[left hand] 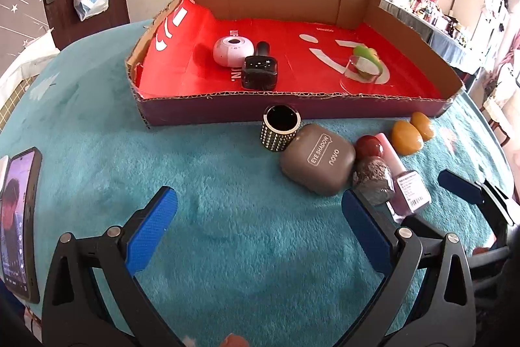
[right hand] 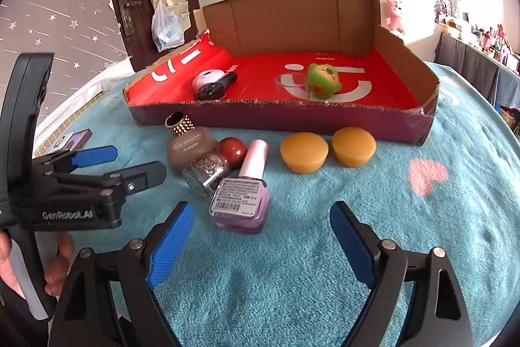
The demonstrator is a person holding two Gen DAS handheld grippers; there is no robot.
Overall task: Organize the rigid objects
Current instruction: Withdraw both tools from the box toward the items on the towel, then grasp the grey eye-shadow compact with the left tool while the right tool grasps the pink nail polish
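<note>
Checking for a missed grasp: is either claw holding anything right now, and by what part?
Nothing is held. The left claw and right claw both stand open over bare blanket, short of the pink bottle.

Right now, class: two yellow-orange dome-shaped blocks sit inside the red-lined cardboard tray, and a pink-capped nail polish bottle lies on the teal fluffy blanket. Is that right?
Not quite. The two yellow-orange dome-shaped blocks sit outside the red-lined cardboard tray, on the teal fluffy blanket before its front wall. The right wrist view shows it. The pink-capped nail polish bottle does lie on the blanket.
</note>
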